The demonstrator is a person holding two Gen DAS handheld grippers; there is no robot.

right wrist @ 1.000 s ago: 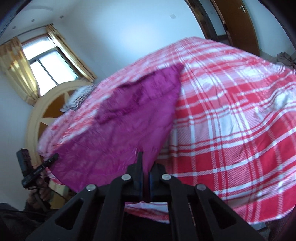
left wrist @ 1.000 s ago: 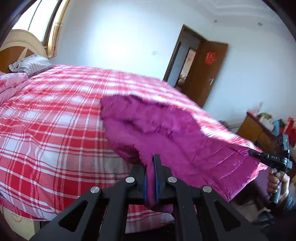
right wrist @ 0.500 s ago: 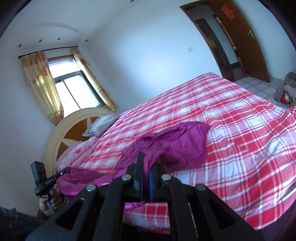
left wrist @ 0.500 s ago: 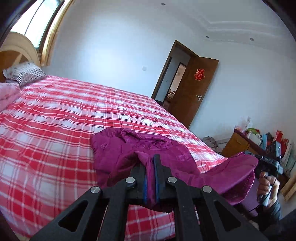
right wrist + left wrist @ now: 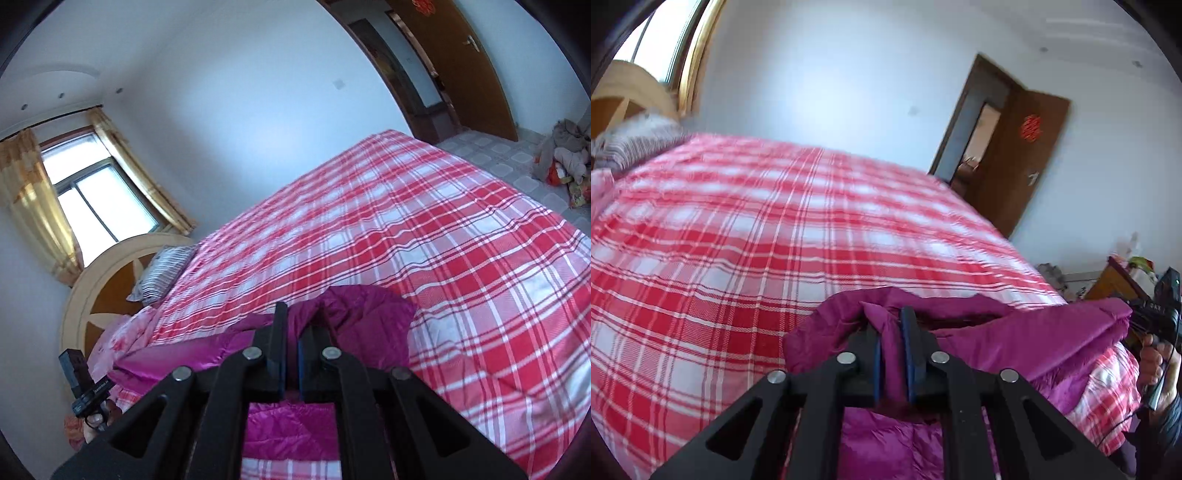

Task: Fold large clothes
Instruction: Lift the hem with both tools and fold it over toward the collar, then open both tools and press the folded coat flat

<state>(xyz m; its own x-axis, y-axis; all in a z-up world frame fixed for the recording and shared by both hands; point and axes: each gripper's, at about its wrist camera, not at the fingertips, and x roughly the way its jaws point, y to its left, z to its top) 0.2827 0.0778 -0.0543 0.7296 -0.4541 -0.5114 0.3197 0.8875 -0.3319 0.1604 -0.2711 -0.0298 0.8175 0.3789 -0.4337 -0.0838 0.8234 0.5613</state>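
The magenta jacket [image 5: 1027, 332] lies bunched along the near edge of the bed [image 5: 775, 236], on the red-and-white plaid cover [image 5: 443, 229]. I read it as a padded garment with a glossy shell; part of it hangs down over the bed edge below both cameras (quilted stitching shows there in the right wrist view).

Left gripper [image 5: 892, 325]: a fold of the jacket stands between the two blue-lined fingers [image 5: 908, 332]. The jaws are opening at this moment, and the cloth remains pinched between the pads in the left wrist view.

Right gripper [image 5: 291, 325]: jaws clenched on another fold of the same jacket [image 5: 362, 314], the gap between the pads narrow and filled with magenta cloth. From the left wrist view I see this gripper at the right edge, held in a hand [image 5: 1156, 362], with the jacket stretched from one tool to the other — a ridge of fabric raised between them.

Outward from the garment: a striped pillow [image 5: 162, 273] lies at the head of the bed against a rounded cream-and-brown headboard [image 5: 96, 295]. A window with yellow curtains [image 5: 40, 206] is above it. A brown door [image 5: 1027, 158] bearing a red ornament stands open in the far wall. A heap of clothing [image 5: 565, 147] sits on the tiled floor — contents unclear at this size.
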